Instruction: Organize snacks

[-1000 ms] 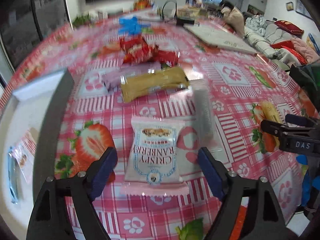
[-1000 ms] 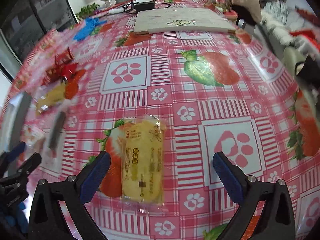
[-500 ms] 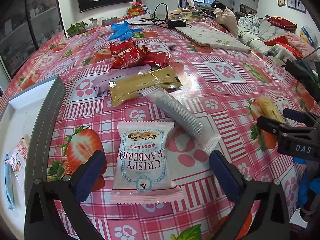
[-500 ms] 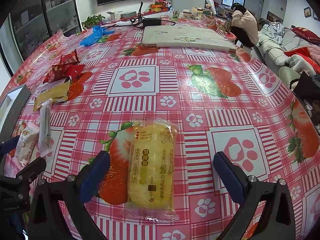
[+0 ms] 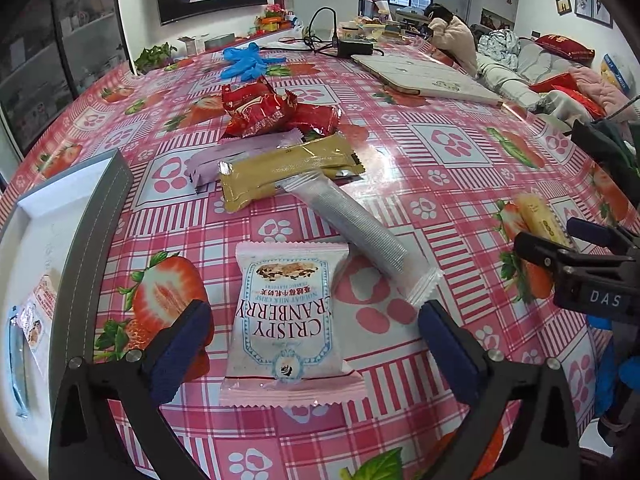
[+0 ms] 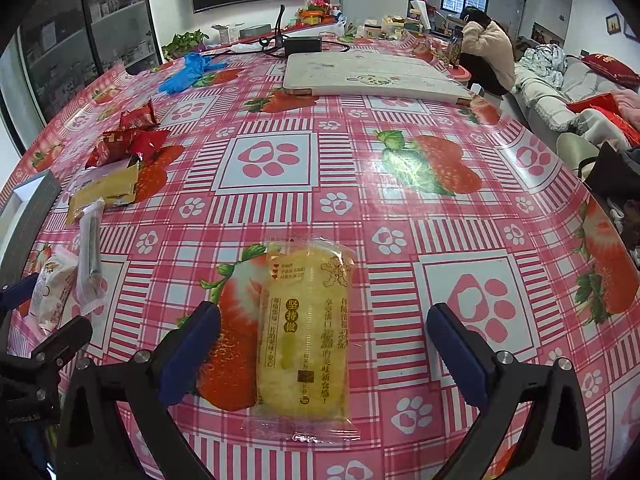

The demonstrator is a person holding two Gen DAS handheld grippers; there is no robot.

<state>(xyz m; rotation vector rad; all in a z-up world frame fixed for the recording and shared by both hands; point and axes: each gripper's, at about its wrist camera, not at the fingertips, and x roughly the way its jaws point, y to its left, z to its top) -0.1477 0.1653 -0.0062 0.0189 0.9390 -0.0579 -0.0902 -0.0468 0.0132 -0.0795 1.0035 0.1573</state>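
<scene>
Since the earlier frames, both views have gone from blurred to sharp, and the jaws of the left gripper [image 5: 316,334] have just been opening; they now stand wide, with the cranberry crisp packet [image 5: 289,316] between them but untouched.

On the largest scale, the table [image 6: 400,216] with its pink strawberry cloth fills both views, and the grey tray [image 5: 86,240] lies along the left edge of the left wrist view. I judge this tray to be the place where the snacks should go.

Above the middle of the left wrist view is the pile: red packets [image 5: 260,110], a purple bar [image 5: 240,152], a gold bar [image 5: 288,170] and a clear sleeve of biscuits [image 5: 352,224] whose near end lies just beside the cranberry packet.

In the right wrist view the yellow cake packet [image 6: 306,336] lies lengthwise at lower middle, between the wide, empty jaws of the right gripper [image 6: 322,340].

Both near packets look light and puffed with air, and the film seems slippery. The crisp inside may break and the cake may squash, so the pinch should be gentle. I would take each one across its short width at the middle, not at the thin sealed ends, which would fold and slip.
</scene>
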